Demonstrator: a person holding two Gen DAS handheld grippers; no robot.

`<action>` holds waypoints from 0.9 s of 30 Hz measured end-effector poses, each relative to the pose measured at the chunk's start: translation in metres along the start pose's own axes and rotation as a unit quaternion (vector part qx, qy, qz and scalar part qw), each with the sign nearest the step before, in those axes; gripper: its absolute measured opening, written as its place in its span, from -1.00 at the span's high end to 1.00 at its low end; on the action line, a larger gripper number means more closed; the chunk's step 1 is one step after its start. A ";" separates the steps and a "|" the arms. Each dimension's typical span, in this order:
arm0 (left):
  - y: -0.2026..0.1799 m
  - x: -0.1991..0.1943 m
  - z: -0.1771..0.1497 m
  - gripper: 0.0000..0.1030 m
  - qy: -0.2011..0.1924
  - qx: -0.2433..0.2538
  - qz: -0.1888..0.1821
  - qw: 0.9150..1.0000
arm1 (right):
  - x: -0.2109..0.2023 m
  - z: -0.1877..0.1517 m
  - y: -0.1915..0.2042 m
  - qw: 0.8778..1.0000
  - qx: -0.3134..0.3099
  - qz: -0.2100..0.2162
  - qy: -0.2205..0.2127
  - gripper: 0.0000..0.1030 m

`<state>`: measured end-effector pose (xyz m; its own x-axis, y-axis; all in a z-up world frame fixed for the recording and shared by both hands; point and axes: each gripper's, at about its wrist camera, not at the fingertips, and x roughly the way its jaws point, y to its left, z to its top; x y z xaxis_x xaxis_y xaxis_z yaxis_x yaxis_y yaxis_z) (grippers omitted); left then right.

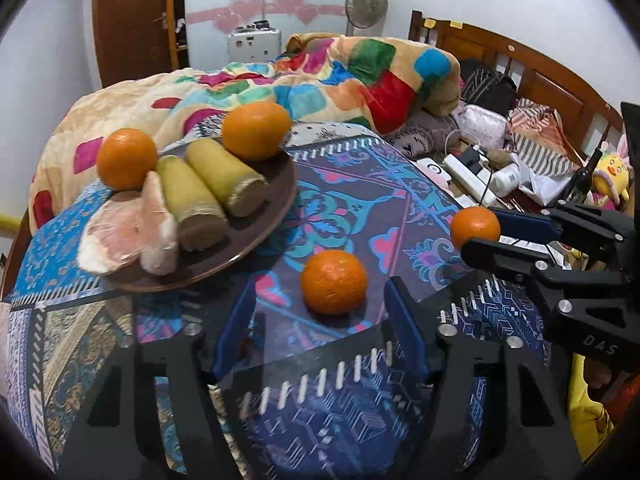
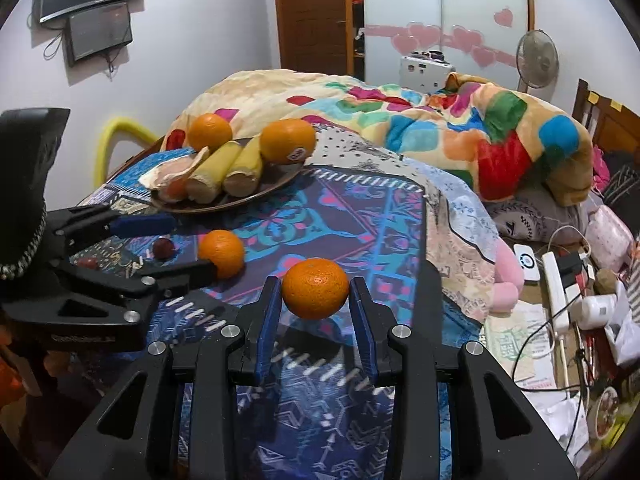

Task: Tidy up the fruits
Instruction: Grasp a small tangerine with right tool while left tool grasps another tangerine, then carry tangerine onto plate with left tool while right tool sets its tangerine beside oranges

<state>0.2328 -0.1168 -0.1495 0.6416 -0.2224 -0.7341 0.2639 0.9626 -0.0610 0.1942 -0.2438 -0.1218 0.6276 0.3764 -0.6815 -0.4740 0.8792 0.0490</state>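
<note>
A brown plate [image 1: 264, 236] at the table's far left holds two oranges [image 1: 127, 164], two yellow stubby pieces [image 1: 224, 178] and a peeled pink citrus piece [image 1: 120, 236]. A loose orange [image 1: 334, 282] lies on the patterned cloth between the fingers of my left gripper [image 1: 322, 292]. Its blue pads stand clear of the fruit on both sides, so it is open. My right gripper [image 2: 315, 282] is shut on another orange [image 2: 315, 288], pads pressing its sides, held just above the cloth. The left wrist view shows that held orange [image 1: 476, 226] at the right.
Two small dark red fruits [image 2: 163, 248] lie on the cloth near the left gripper. Behind the table is a bed with a colourful blanket [image 1: 360, 76]. A power strip [image 2: 558, 292], cables and clutter fill the bed to the right.
</note>
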 end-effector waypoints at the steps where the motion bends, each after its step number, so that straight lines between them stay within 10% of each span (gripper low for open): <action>1: -0.001 0.003 0.001 -0.15 0.003 0.000 0.000 1.000 | 0.001 0.000 -0.001 1.000 0.000 -0.001 0.000 0.38; 8: -0.002 0.017 0.005 0.27 0.028 -0.003 -0.014 1.000 | 0.002 0.002 -0.003 1.000 -0.001 0.003 -0.006 0.38; 27: 0.064 -0.061 0.025 0.28 -0.064 -0.028 0.029 0.997 | 0.004 0.042 0.029 0.999 -0.014 0.014 -0.049 0.38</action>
<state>0.2283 -0.0456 -0.0912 0.7429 -0.1798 -0.6448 0.1848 0.9809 -0.0606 0.2087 -0.2045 -0.0927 0.6700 0.4292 -0.6057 -0.5086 0.8597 0.0465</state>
